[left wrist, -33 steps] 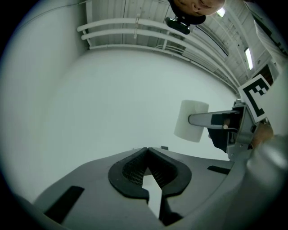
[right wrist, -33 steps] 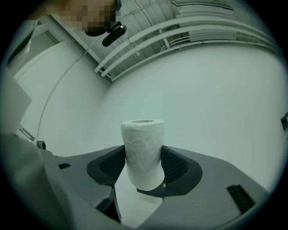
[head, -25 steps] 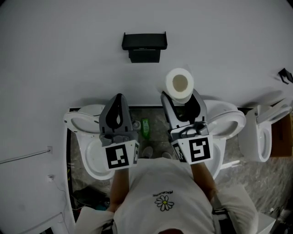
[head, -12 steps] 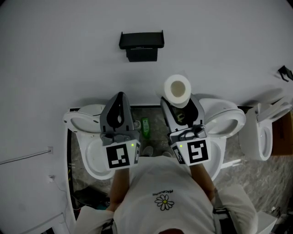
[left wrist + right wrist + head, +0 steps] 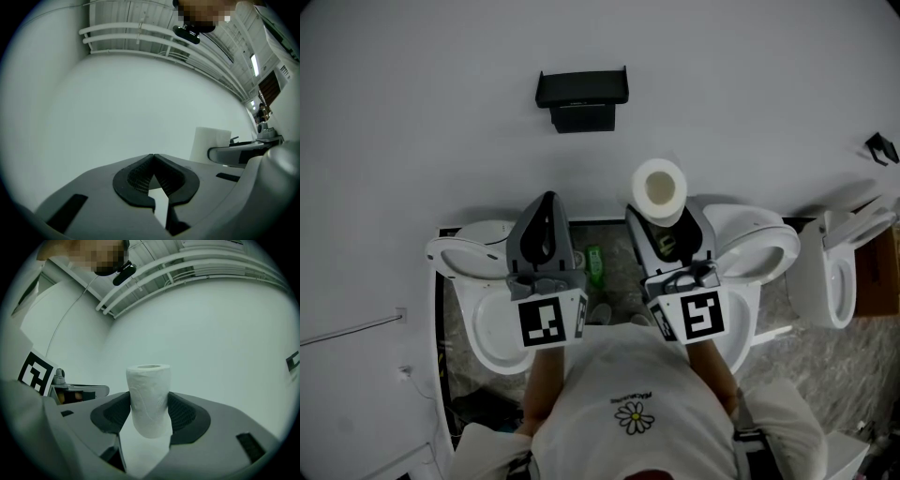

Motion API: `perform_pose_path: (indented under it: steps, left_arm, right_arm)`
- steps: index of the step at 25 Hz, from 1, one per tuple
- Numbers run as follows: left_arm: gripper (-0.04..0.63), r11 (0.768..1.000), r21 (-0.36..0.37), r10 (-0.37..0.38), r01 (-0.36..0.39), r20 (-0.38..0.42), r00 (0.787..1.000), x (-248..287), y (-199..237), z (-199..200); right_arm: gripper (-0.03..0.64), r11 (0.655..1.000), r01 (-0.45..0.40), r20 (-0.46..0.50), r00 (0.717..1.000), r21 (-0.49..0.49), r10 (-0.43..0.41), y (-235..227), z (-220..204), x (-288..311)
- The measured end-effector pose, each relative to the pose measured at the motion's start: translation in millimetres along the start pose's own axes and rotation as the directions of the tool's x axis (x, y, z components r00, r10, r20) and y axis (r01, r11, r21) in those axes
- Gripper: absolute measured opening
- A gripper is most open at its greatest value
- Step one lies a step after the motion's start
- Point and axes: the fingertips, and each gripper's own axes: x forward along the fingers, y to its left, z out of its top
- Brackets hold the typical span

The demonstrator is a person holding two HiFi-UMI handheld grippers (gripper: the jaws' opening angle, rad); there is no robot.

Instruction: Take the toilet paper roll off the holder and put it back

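The head view looks steeply down from above the person, taking in the left gripper (image 5: 547, 202), the right gripper (image 5: 664, 216) and the white wall (image 5: 722, 84) ahead. Each gripper view sits low, just behind its own jaws, and tilts up toward that wall and the ceiling (image 5: 122, 14). All three views share the toilet paper roll (image 5: 149, 399), which is close and central in the right gripper view and off to the right in the left gripper view.
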Motion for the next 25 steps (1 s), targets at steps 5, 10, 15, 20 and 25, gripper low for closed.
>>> perform_pose_path:
  steps: [5,10,15,20,25]
  left_arm:
    - [0.018,1.000,-0.026,0.015,-0.015,-0.008,1.000,2.8,3.6,-0.8]
    - [0.018,0.998,-0.051,0.036,-0.037,-0.014,0.999,5.5,13.5,-3.8]
    - [0.018,0.996,-0.060,0.059,-0.061,-0.034,0.998,7.9,29.8,-9.6]
    - [0.018,0.997,-0.035,0.071,-0.072,-0.033,0.997,16.2,41.6,-7.6]
    - [0.018,0.996,-0.032,0.084,-0.086,-0.075,0.994,17.3,51.1,-16.4]
  right_arm:
    - [0.252,0.999,-0.006,0.029,1.000,-0.031,0.007,-3.9,15.4,17.9]
    - [0.252,0.997,-0.020,0.069,0.997,-0.077,0.026,-8.2,40.5,57.4]
    - [0.252,0.994,-0.016,0.113,0.993,-0.107,0.029,-16.0,65.4,107.7]
    - [0.252,0.996,-0.020,0.129,0.991,-0.091,0.032,-23.7,78.3,149.5]
    - [0.250,0.998,-0.006,0.099,0.995,-0.065,0.013,-32.3,79.4,191.2]
